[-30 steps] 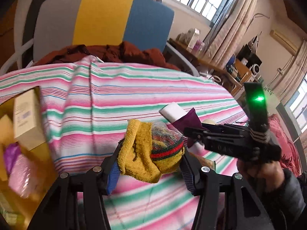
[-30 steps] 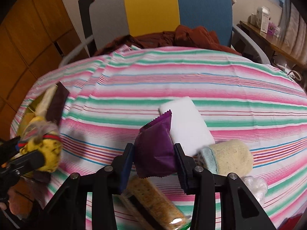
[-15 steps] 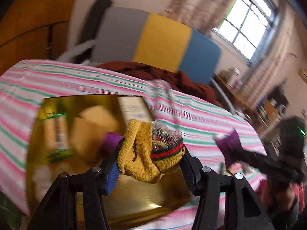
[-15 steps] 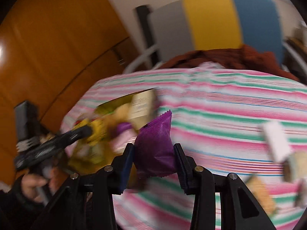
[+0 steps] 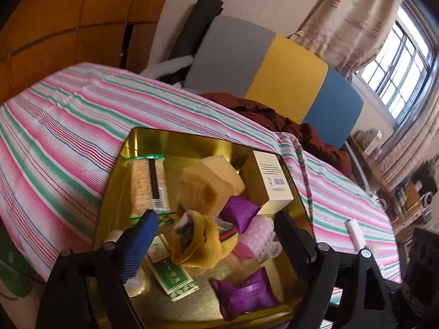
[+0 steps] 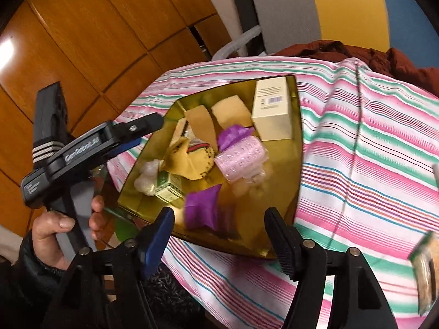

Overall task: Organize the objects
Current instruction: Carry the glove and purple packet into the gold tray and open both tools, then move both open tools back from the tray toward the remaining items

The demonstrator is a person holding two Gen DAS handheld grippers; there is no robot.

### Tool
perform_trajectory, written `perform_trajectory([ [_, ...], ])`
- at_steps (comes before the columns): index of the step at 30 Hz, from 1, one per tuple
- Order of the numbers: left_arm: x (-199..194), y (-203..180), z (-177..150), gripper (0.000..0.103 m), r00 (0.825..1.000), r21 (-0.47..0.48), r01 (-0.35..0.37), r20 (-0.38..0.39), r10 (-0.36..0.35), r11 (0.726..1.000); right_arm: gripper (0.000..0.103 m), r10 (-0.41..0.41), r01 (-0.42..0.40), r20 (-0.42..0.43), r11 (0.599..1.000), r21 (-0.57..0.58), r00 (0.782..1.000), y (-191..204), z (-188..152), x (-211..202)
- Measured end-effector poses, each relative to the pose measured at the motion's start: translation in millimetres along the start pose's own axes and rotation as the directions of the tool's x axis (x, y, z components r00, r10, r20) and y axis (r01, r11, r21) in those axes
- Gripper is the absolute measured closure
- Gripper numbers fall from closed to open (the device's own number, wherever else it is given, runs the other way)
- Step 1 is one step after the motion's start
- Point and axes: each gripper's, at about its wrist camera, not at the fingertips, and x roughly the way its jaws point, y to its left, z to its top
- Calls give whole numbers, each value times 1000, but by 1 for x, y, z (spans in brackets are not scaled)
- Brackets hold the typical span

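Observation:
A gold tray [image 5: 131, 142] [image 6: 297, 164] sits on the striped tablecloth and holds several items. My left gripper [image 5: 214, 216] [image 6: 145, 131] hangs open over it. The yellow sock with a red-green band [image 5: 203, 244] [image 6: 189, 159] lies loose in the tray below its fingers. My right gripper [image 6: 219, 213] is open too, above the tray's near edge. A purple packet [image 6: 203, 208] [image 5: 244, 296], blurred in the right wrist view, lies free in the tray just ahead of the right fingers. A second purple packet [image 5: 238, 213] and a pink bubble-wrapped item [image 5: 255, 238] lie beside the sock.
The tray also holds a white box [image 5: 271, 181], a yellow sponge [image 5: 211, 181], a cracker packet [image 5: 148, 183] and a green box [image 5: 172, 271]. A white packet [image 5: 356, 233] and another cracker packet [image 6: 428, 268] lie on the cloth to the right. A grey-yellow-blue chair [image 5: 285, 76] stands behind; wooden panels to the left.
Both grippers have swung left from the table's middle to the gold tray and opened. The sock has left the left gripper and the purple packet the right; both now lie in the tray.

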Motion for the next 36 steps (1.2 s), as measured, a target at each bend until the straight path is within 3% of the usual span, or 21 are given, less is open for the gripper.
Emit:
perform_trajectory([
  [7,-20,-10,-14,15,998,75,-32,60,28,997,18,-154,160,100,986,-48,983,8,-3,-25],
  [13,-28,-19,-24,16,998,124,-10,60,3,992,12,-208,216,123,975,-57,970,4,-6,-36],
  [19,-32,-27,-28,16,998,139,9,57,-17,990,8,-273,274,115,962,10,955,-26,-15,-51],
  [24,-35,-40,-30,17,997,181,59,39,-67,982,7,-352,339,87,932,130,932,-72,-28,-72],
  [30,-37,-59,-35,17,993,225,114,14,-120,968,4,-454,418,26,838,350,890,-143,-40,-104],
  [34,-35,-71,-40,17,989,250,147,-10,-149,957,2,-541,491,-54,711,503,839,-199,-48,-123],
  [36,-34,-77,-43,16,986,261,164,-23,-164,951,2,-555,504,-98,649,570,826,-225,-55,-127],
])
